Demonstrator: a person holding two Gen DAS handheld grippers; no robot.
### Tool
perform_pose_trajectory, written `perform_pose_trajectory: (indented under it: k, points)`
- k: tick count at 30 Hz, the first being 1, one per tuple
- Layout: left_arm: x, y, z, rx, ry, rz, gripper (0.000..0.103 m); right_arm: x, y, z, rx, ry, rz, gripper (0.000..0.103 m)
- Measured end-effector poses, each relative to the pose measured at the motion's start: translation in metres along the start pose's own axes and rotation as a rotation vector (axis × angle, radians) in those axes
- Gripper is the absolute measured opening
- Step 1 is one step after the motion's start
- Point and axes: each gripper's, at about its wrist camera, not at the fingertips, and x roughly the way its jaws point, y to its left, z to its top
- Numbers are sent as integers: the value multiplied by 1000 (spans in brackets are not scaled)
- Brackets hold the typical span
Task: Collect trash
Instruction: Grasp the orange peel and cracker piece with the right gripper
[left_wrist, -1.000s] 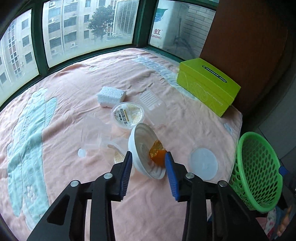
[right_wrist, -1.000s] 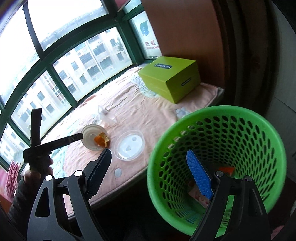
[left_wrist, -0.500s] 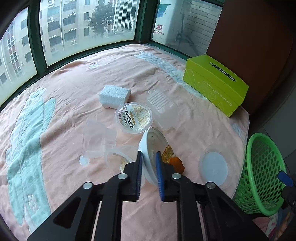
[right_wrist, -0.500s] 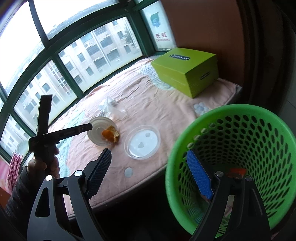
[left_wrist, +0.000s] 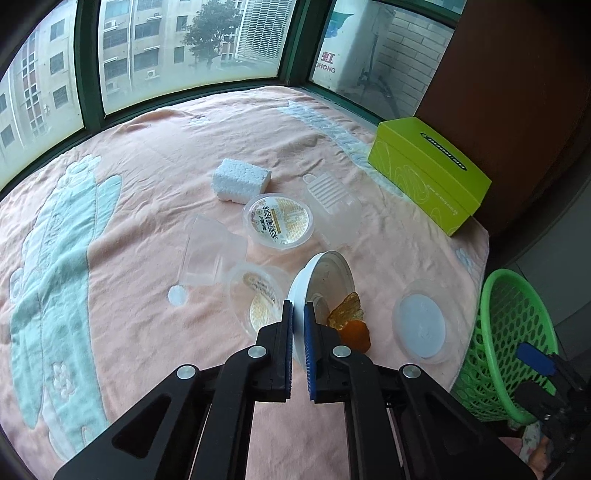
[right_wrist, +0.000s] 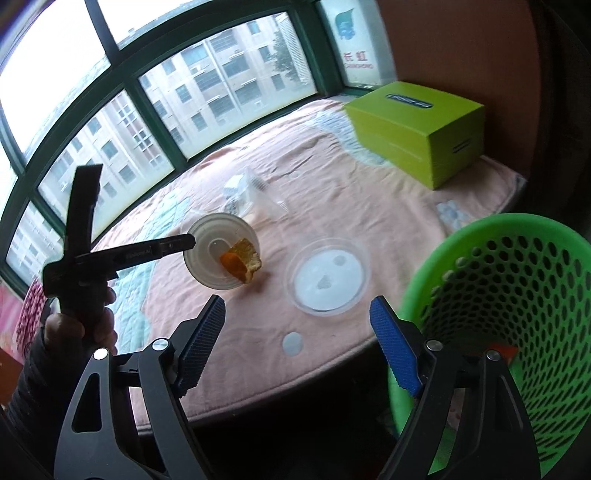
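Trash lies scattered over a pink blanket (left_wrist: 140, 177) on a window-side ledge. Left tongs (left_wrist: 299, 317) are clamped on the near rim of a white plastic bowl (left_wrist: 325, 273), which stands tilted on its edge; the rim sits between both pads. Orange peel (left_wrist: 351, 321) rests at the bowl's lower lip, touching the blanket.

Just beyond the bowl lies a sealed round jelly cup (left_wrist: 279, 219) with a printed lid. A white foam block (left_wrist: 240, 181) sits just behind that cup. A second, clear cup (left_wrist: 255, 295) lies on its side, left of the bowl, beside a crumpled clear container (left_wrist: 207, 254). A clear ribbed tray (left_wrist: 332, 203) lies right of the sealed cup. A round clear lid (left_wrist: 421, 325) lies near the blanket's right edge. A green tissue box (left_wrist: 424, 173) stands at the far right corner.

Right tongs (right_wrist: 297, 332) have just been closing slightly yet stand wide apart with nothing between the pads, held over the near edge of the ledge. A green perforated basket (right_wrist: 517, 295) stands off the right edge, just beside these tongs. A hand (right_wrist: 77, 325) grips the left tool's handle.
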Motion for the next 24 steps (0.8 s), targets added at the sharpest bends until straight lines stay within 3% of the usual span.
perform_pose_trajectory:
  k: [15,24]
  points:
    - [-24,42,-47,-135,57,-78,6,57,59,-25,-170,119,150,65]
    - [-25,55,-61,-168,73,-117,6,97,83,-35,-236,175,183,59]
